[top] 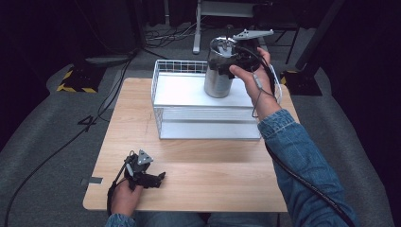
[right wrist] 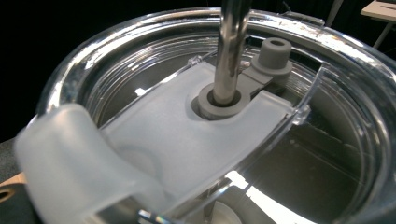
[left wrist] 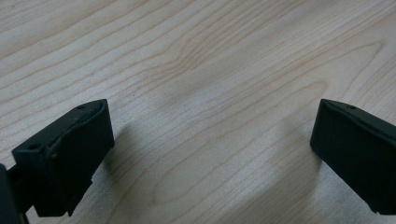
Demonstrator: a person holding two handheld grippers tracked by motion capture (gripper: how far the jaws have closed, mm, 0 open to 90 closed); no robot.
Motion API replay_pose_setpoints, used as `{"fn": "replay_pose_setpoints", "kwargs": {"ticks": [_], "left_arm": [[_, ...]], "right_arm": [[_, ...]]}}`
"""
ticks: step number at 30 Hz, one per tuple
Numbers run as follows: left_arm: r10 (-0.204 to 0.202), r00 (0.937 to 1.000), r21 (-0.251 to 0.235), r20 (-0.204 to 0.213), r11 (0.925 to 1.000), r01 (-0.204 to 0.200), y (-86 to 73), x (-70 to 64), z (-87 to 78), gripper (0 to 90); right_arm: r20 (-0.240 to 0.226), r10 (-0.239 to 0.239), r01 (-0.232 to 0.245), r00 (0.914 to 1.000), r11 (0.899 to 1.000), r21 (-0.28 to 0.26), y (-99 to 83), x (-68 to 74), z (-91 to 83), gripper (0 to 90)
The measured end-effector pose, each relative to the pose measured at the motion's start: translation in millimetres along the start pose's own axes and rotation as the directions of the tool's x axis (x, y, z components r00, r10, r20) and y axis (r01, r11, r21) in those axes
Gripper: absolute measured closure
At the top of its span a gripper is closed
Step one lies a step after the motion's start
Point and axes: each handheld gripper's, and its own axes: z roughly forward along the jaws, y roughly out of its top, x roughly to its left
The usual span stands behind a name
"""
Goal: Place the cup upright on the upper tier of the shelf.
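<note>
While resting low on the wooden table (top: 198,161) at the lower left of the high view, left gripper (top: 150,178) spread wide, nothing between its jaws; bare wood grain between them in the left gripper view (left wrist: 212,135). Upper centre of the high view: right gripper (top: 226,62), held in the person's right hand (top: 253,75), pressed against the upper part of a steel tumbler (top: 218,80); jaw spacing hidden, so hold cannot be told. Tumbler upright inside a white wire basket (top: 163,101) at the far middle of the table. Right gripper view, very close: clear lid (right wrist: 154,140) with a metal straw (right wrist: 231,46) through a grey grommet (right wrist: 219,105).
</note>
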Motion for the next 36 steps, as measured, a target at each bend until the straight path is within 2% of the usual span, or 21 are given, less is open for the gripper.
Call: {"fn": "replay_pose_setpoints", "kwargs": {"ticks": [14, 22, 28, 36], "left_arm": [[0.000, 1.0000, 0.000, 0.000, 1.0000, 0.000, 0.0, 0.0, 0.0, 0.0], [0.000, 1.0000, 0.000, 0.000, 1.0000, 0.000, 0.0, 0.0, 0.0, 0.0], [0.000, 1.0000, 0.000, 0.000, 1.0000, 0.000, 0.0, 0.0, 0.0, 0.0], [0.000, 1.0000, 0.000, 0.000, 1.0000, 0.000, 0.0, 0.0, 0.0, 0.0]], "right_arm": [[-0.006, 0.001, -0.001, 1.0000, 1.000, 0.016, -3.4, -2.2, 4.9, 3.2], [-0.020, -0.009, 0.009, 0.9998, 1.000, 0.004, -4.6, -4.6, 5.6, 2.8], [-0.021, 0.021, -0.021, 0.9995, 1.000, 0.006, -5.3, -4.9, 7.6, 1.8], [-0.026, -0.003, 0.002, 0.9997, 1.000, -0.017, -7.8, -6.4, 2.4, 0.7]]}}
